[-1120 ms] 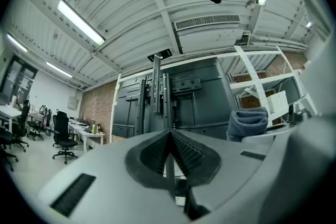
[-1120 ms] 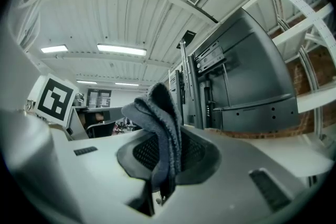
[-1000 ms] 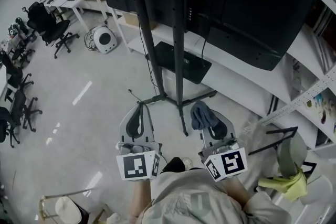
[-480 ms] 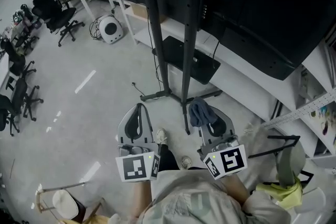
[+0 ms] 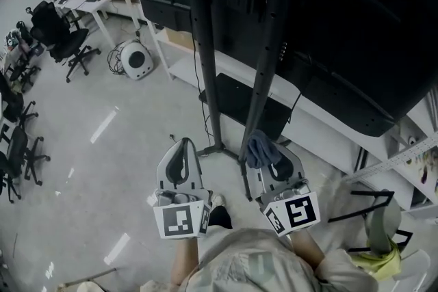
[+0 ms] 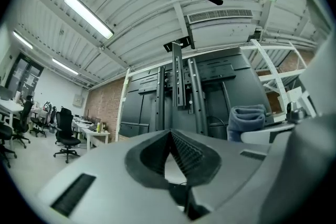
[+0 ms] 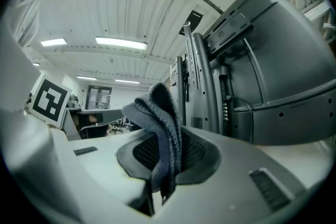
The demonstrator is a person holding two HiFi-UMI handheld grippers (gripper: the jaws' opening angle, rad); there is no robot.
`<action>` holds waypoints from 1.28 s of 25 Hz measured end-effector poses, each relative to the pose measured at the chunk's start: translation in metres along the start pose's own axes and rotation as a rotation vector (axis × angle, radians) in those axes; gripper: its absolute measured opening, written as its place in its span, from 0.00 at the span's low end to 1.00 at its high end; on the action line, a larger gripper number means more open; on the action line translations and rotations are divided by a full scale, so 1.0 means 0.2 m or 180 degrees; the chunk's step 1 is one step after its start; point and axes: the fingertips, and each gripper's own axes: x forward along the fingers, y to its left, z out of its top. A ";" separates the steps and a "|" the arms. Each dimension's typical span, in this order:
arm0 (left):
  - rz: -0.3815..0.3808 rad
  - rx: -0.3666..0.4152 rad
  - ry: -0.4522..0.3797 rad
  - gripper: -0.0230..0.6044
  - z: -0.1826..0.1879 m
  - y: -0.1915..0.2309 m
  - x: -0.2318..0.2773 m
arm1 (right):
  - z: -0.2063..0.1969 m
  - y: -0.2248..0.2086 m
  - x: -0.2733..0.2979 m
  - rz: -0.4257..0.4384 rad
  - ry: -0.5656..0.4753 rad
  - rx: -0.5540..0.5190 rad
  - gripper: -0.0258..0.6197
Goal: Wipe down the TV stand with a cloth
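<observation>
The black TV stand rises in front of me, its two uprights point(image 5: 205, 44) carrying a big black TV point(image 5: 328, 10); its base legs point(image 5: 226, 150) rest on the floor just ahead of both grippers. My right gripper point(image 5: 263, 152) is shut on a blue-grey cloth point(image 5: 259, 147), which sticks up folded from between the jaws point(image 7: 160, 134) close to the right upright point(image 7: 197, 81). To its left, my left gripper point(image 5: 182, 146) is shut with nothing in it point(image 6: 170, 136). The cloth point(image 6: 247, 120) also shows at the right of the left gripper view.
Behind the stand runs a low white shelf point(image 5: 198, 65) with a black box point(image 5: 250, 102) on it. A round white appliance point(image 5: 137, 58), a white desk point(image 5: 102, 0) and office chairs point(image 5: 65, 37) stand at the left. White racking point(image 5: 410, 154) and a yellow cloth point(image 5: 380, 260) are at the right.
The person has stepped forward: both grippers are now closer to the stand's base and uprights. The cloth stays pinched in the right gripper; the left stays shut.
</observation>
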 end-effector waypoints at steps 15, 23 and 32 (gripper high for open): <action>-0.0554 -0.0057 -0.0072 0.06 0.06 0.33 0.73 | 0.12 -0.05 0.74 -0.0427 -0.0059 -0.0465 0.13; -0.0546 -0.0050 -0.0046 0.06 0.07 0.32 0.79 | 0.13 -0.08 0.84 -0.0337 -0.0044 -0.0557 0.13; -0.0422 -0.0001 -0.0065 0.06 0.10 0.34 0.80 | 0.36 -0.02 0.96 -0.0207 -0.0173 -0.1080 0.13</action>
